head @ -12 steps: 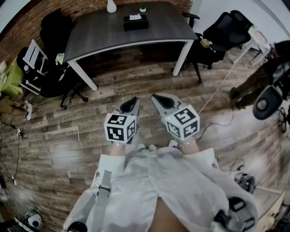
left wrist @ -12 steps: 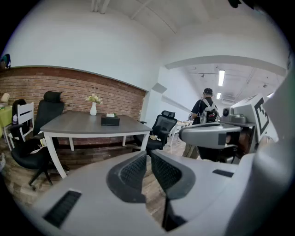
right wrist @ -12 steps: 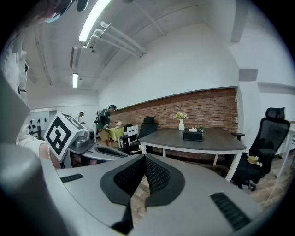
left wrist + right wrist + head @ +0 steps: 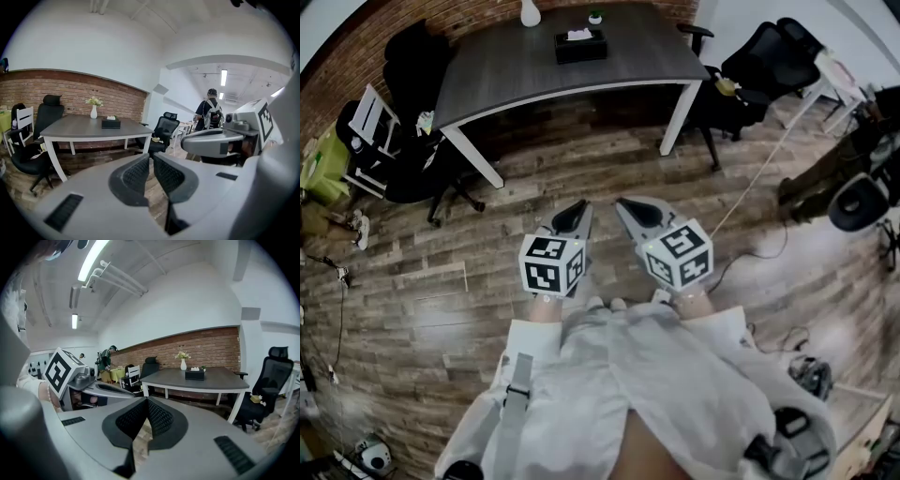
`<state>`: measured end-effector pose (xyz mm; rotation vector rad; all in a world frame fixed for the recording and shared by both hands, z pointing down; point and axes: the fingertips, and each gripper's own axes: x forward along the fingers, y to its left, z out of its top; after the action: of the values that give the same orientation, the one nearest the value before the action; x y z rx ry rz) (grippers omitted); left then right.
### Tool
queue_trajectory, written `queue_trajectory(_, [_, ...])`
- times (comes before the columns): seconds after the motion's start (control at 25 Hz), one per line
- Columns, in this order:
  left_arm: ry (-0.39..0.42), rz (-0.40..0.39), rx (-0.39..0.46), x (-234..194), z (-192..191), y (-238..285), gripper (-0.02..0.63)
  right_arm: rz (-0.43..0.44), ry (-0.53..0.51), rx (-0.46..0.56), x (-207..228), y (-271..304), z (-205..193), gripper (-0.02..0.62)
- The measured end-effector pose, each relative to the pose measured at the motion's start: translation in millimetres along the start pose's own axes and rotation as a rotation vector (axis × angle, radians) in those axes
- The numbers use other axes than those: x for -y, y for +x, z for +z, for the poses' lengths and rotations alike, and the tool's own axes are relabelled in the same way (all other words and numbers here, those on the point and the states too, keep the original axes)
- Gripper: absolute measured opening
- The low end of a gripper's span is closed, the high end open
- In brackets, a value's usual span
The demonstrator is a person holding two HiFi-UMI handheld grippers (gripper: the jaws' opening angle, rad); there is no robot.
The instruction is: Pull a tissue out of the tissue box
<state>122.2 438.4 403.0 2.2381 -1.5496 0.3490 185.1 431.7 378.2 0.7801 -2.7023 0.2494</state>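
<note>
Hovering over the brown wood-plank floor (image 4: 422,291), close in front of the person, the left grey two-jaw gripper (image 4: 579,208) points forward and slightly down, its jaws a narrow slit apart with nothing between them. Just to its right, the right grey two-jaw gripper (image 4: 623,202) tilts the same way, its jaws pressed together and empty. The black rectangular tissue box (image 4: 581,49), a white tissue (image 4: 579,35) poking from its top, sits far ahead on the dark grey table (image 4: 506,66), well apart from both.
</note>
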Motion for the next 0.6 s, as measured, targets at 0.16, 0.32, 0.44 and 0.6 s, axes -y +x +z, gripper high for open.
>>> queue_trajectory(0.16, [0.005, -0.052, 0.039, 12.1, 6.1, 0.3, 0.031, -0.003, 0.009, 0.040, 1.2, -3.1, 4.8, 0.003])
queue_trajectory(0.32, [-0.034, -0.187, 0.170, 33.3, 19.2, -6.3, 0.031, 0.030, 0.028, 0.095, 2.0, -10.4, 4.1, 0.003])
queue_trajectory(0.44, [-0.036, -0.149, 0.187, 31.2, 18.8, -3.2, 0.031, 0.073, 0.026, 0.088, 3.7, -14.7, -3.9, 0.004])
queue_trajectory(0.6, [-0.011, -0.063, 0.171, 28.0, 17.1, 3.3, 0.031, 0.038, 0.024, 0.079, 20.3, -19.9, -11.8, 0.005])
